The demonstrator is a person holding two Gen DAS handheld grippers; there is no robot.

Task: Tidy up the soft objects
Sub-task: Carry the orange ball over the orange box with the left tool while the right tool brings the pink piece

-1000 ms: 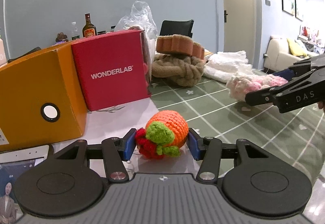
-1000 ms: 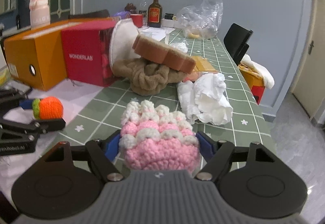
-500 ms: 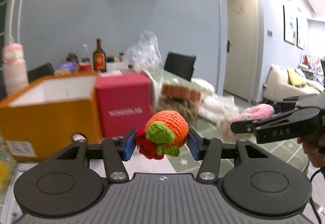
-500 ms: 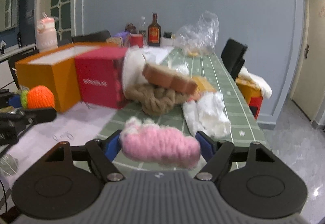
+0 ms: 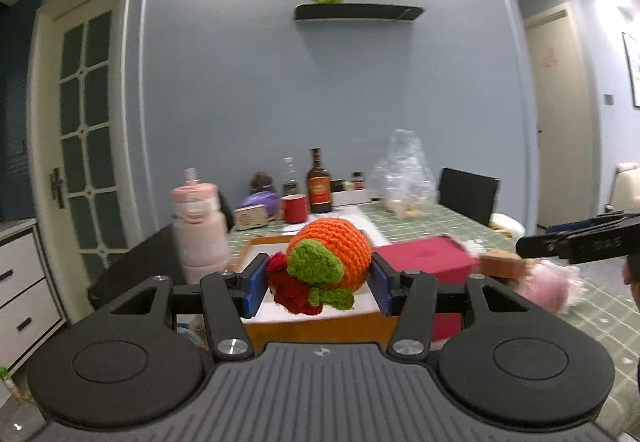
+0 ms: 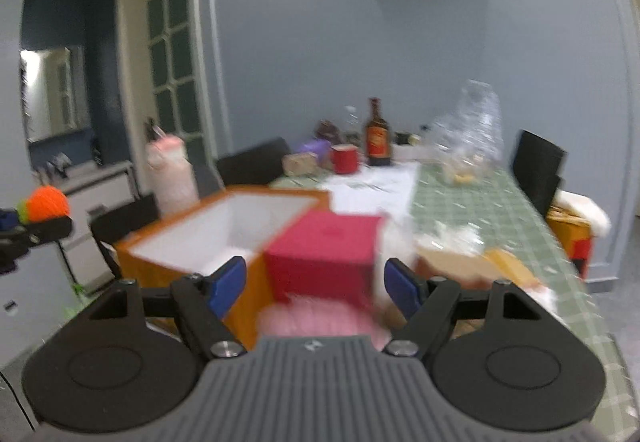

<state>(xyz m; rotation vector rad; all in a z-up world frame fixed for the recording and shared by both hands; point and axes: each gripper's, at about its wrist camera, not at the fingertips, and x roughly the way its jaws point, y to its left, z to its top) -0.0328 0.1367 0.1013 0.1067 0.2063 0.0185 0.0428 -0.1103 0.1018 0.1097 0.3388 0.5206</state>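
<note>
Desk: I see the long desk with the green checked cloth (image 6: 472, 201) running from the centre toward the right of the right wrist view; its far end is crowded with a brown glass bottle (image 6: 377, 133), a red mug (image 6: 345, 158) and a crumpled clear plastic bag (image 6: 472, 133).
Bin: the open orange cardboard box with white inner walls (image 6: 224, 226) sits left of centre in that view, and what I can see of its inside looks bare. I judge it to be the place for the soft things, so nothing is stowed yet.
Red box: a closed crimson carton (image 6: 324, 254) stands touching the orange box on its right.
Left over: blurred tan and white soft bundles (image 6: 452, 246) lie on the cloth right of the carton; I judge those remain to be collected.
Right tongs: the right tongs (image 6: 316, 286) stand spread wide at the bottom centre, and a pink and white crocheted piece (image 6: 320, 318) shows as a blur low between them. In the left wrist view it (image 5: 548, 286) hangs under those tongs at the right edge. I cannot tell whether the pads press it.
Left tongs: the left tongs (image 5: 318, 282) pinch the orange crocheted ball with green leaf and red berries (image 5: 324, 262) at mid-frame, lifted in front of the orange box.
Progress: early by my reading; two items are lifted, neither dropped in.
</note>
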